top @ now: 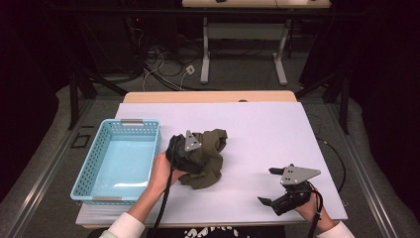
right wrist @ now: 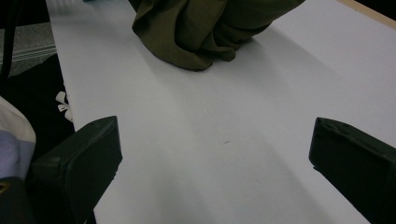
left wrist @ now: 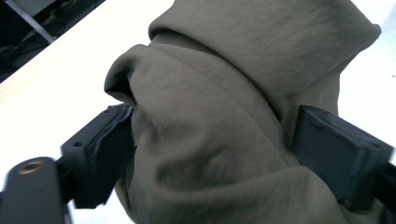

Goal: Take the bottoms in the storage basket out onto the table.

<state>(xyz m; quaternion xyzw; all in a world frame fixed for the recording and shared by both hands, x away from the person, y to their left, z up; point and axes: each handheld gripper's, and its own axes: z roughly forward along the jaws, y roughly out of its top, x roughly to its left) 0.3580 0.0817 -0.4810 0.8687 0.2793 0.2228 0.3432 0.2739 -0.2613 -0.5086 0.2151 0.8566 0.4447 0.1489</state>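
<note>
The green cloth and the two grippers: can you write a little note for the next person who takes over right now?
Left gripper: at the crumpled olive-green cloth, jaws wide either side of a fold; no firm pinch visible.
Right gripper: jaws open, nothing between them, over the bare white table top, apart from the cloth.
Blue basket: left of the cloth, nothing in it.
Done: cloth bunched mid-table.
Left: probably regrip the cloth and move it, likely into the basket.

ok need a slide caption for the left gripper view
Left hand-held gripper with its black jaws spread around a bunched olive-green cloth lying on the white table.
</note>
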